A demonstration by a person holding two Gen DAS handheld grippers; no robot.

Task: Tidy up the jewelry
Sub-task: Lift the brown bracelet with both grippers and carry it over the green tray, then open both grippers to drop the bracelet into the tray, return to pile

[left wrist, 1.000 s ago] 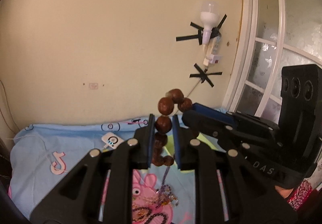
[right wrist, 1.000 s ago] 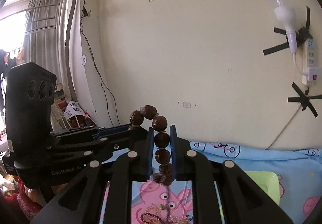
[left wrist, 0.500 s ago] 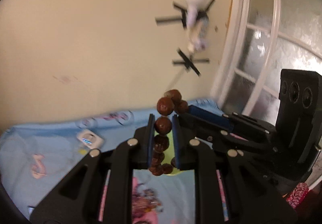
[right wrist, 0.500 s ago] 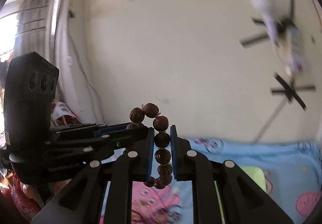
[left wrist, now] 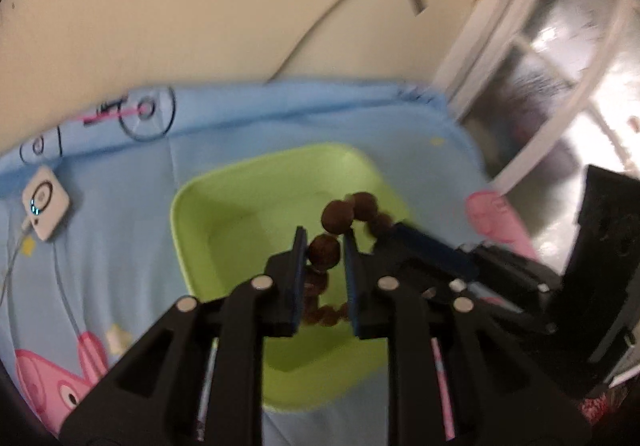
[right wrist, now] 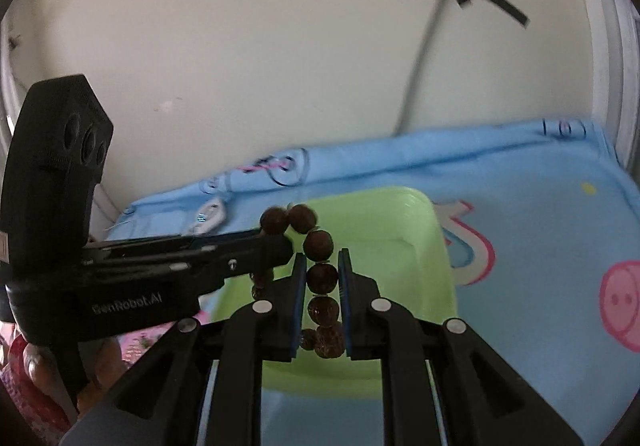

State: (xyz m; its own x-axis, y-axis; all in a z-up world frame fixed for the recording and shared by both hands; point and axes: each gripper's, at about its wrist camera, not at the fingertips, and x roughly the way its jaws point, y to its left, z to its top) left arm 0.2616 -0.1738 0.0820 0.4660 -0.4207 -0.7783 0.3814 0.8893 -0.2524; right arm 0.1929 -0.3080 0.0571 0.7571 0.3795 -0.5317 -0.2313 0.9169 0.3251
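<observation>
Brown bead bracelet point(left wrist: 325, 250) hangs over the green tray point(left wrist: 240, 213). Left claw point(left wrist: 324, 252) is opening around its beads; right claw point(right wrist: 322, 278) clamps them. Uneven release could swing the beads past the rim onto the blue blanket point(left wrist: 120, 238).

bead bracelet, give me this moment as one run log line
bead bracelet: over green tray | right gripper: shut on it | left gripper: jaws opening, beads between | next: likely drop in tray

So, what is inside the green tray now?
The green tray shows only bare floor; the bead bracelet hangs above it between the fingers. The near part is hidden behind both grippers.
</observation>
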